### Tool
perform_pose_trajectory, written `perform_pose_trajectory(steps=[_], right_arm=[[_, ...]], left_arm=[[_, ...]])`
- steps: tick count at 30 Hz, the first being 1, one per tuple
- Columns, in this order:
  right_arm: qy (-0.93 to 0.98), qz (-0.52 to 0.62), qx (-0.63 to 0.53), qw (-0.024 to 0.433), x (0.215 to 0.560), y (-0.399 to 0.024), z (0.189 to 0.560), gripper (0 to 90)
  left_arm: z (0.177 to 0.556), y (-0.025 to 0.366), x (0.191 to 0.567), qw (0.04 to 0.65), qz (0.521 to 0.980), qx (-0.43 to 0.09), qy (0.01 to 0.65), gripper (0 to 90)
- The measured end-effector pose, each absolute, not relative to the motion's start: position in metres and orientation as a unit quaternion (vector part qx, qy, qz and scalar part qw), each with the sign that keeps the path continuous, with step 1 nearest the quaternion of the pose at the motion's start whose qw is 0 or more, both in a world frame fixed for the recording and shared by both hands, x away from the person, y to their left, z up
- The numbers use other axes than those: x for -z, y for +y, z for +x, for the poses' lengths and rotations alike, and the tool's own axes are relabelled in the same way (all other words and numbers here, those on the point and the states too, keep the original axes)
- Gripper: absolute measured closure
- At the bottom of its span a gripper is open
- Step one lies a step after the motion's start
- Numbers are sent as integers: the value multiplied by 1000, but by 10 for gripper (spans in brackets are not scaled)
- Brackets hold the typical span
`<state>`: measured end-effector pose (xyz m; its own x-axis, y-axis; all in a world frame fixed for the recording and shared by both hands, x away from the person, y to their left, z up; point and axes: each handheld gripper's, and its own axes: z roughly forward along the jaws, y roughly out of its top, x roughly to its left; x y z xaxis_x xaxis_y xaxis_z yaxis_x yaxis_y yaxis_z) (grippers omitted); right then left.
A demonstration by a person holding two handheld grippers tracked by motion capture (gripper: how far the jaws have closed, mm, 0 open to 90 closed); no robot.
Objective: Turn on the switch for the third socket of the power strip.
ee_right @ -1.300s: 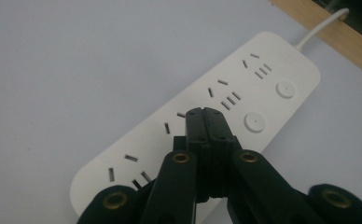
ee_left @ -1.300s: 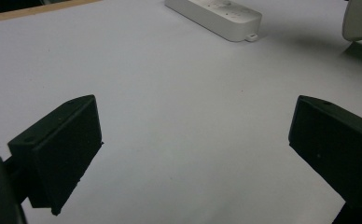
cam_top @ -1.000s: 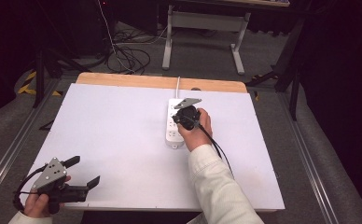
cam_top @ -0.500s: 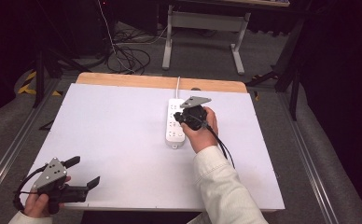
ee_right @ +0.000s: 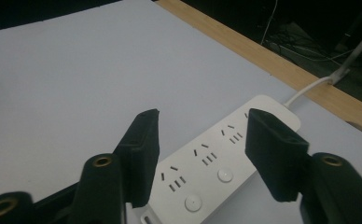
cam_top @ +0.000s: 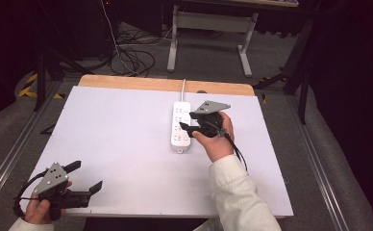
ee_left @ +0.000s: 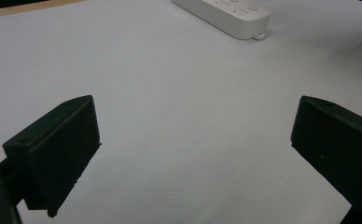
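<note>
A white power strip [cam_top: 180,129] lies on the white table top [cam_top: 103,130], its cord [cam_top: 183,87] running off the far edge. My right gripper [cam_top: 188,122] hovers just over the strip's right side. Its jaws have just been opening, and they stand apart with nothing pinched between them. In the right gripper view the right gripper [ee_right: 202,116] looks down at the power strip [ee_right: 216,163], showing its sockets and round buttons. My left gripper [cam_top: 86,175] rests open at the near left corner. The left gripper [ee_left: 196,100] frames bare table, with the power strip [ee_left: 226,11] far off.
A wooden strip [cam_top: 165,84] borders the table's far edge. Beyond it, cables [cam_top: 131,57] lie on the floor beside a grey stand [cam_top: 208,24]. Metal rails run along both sides of the table.
The right gripper has risen off the power strip and shifted slightly right, and its jaws have gone from shut to apart. The left gripper has stayed put.
</note>
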<state>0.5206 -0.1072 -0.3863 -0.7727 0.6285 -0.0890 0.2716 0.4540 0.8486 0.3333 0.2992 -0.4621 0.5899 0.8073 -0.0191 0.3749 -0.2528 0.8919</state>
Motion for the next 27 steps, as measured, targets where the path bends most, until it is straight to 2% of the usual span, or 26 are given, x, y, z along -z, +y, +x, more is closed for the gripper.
perform_pose_trajectory(steps=[5, 11, 14, 18, 22, 27], right_arm=[[821, 264, -466, 200, 381, -122, 504, 302], [815, 255, -482, 197, 378, -139, 487, 239], [812, 281, -482, 172, 378, -145, 481, 207], [809, 274, -493, 167, 381, -156, 470, 206], [801, 291, -503, 148, 390, -171, 452, 159], [796, 281, -514, 153, 398, -182, 442, 136]], left_arm=[[333, 299, 462, 470, 758, -230, 390, 15], [333, 299, 462, 469, 757, -233, 391, 15], [333, 299, 462, 470, 756, -232, 392, 15], [333, 300, 462, 471, 755, -233, 392, 15], [333, 301, 462, 471, 755, -232, 392, 15], [333, 301, 463, 474, 753, -232, 393, 15]])
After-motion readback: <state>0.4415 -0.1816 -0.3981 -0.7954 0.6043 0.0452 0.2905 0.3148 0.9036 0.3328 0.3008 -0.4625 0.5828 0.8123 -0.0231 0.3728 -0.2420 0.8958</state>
